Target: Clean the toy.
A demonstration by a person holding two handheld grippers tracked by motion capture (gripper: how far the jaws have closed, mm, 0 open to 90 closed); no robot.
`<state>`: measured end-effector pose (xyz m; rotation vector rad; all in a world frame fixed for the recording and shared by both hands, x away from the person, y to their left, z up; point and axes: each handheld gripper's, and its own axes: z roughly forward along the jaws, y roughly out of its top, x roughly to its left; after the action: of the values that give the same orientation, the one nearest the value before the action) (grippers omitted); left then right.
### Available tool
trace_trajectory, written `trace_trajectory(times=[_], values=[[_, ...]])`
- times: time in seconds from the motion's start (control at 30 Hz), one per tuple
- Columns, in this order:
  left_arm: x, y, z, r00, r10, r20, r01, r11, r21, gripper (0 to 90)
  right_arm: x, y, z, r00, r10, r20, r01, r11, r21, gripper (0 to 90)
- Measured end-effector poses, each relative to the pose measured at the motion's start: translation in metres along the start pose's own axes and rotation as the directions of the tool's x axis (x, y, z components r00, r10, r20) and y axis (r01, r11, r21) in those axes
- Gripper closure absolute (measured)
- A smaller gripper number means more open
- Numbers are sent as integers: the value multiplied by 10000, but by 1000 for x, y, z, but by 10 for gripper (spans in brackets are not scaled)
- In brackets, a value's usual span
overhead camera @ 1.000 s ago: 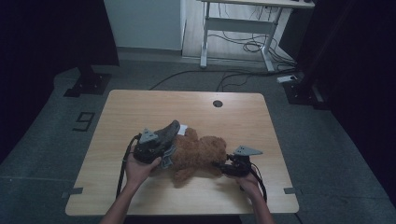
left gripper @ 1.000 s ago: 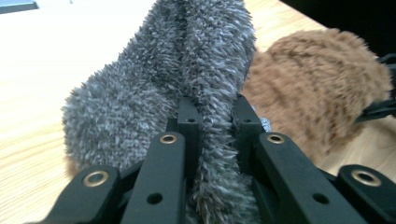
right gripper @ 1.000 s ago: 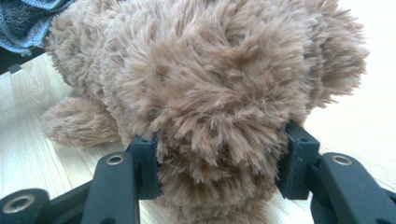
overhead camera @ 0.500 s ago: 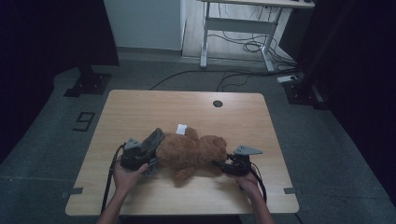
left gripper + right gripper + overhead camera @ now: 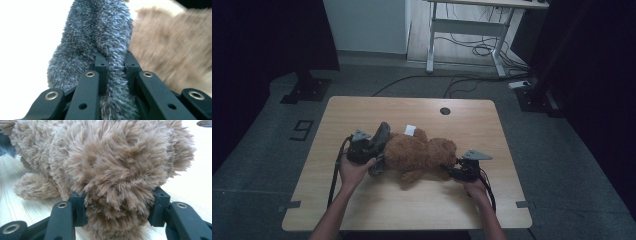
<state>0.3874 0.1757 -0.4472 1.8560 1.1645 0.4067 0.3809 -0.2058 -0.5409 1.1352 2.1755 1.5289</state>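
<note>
Centrally on the wooden table point(image 5: 362, 210) lies one brown teddy bear point(image 5: 424, 155). At the bear's left end, the left gripper point(image 5: 377, 145) is pinched tight on one grey furry garment point(image 5: 100, 37). At its right end, the right gripper point(image 5: 451, 171) clamps part-closed on the bear's fur; one white tag point(image 5: 410, 130) lies beyond the bear.

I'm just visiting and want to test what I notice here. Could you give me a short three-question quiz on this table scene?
1. True or false: the left tongs are clamped on grey fuzzy fabric.
2. What do the right tongs grip? A) a cup B) the brown teddy bear C) a cable
3. What small white thing lies by the bear on the table?

Key: 1 true; 2 B; 3 a tag or label, too small to tell more.
</note>
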Motion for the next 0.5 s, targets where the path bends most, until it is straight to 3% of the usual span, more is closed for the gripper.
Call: trace_trajectory(times=[0.17, 0.27, 0.4, 0.5], values=[[-25, 33, 6, 9976, 541, 440, -530, 9983, -247, 775, 2, 0, -1, 10000, -49, 43, 49, 10000, 1, 451], [-44, 46, 24, 9936, 943, 628, -952, 9954, 106, 774, 2, 0, 0, 10000, -29, 67, 29, 10000, -7, 448], [-54, 45, 54, 9932, 776, 867, -850, 9927, 858, 772, 2, -2, -2, 10000, 3, 58, -3, 10000, 26, 442], [-53, 35, 63, 9931, 654, 971, -757, 9914, 1070, 770, 3, -2, -3, 10000, -70, 65, 70, 10000, 53, 428]])
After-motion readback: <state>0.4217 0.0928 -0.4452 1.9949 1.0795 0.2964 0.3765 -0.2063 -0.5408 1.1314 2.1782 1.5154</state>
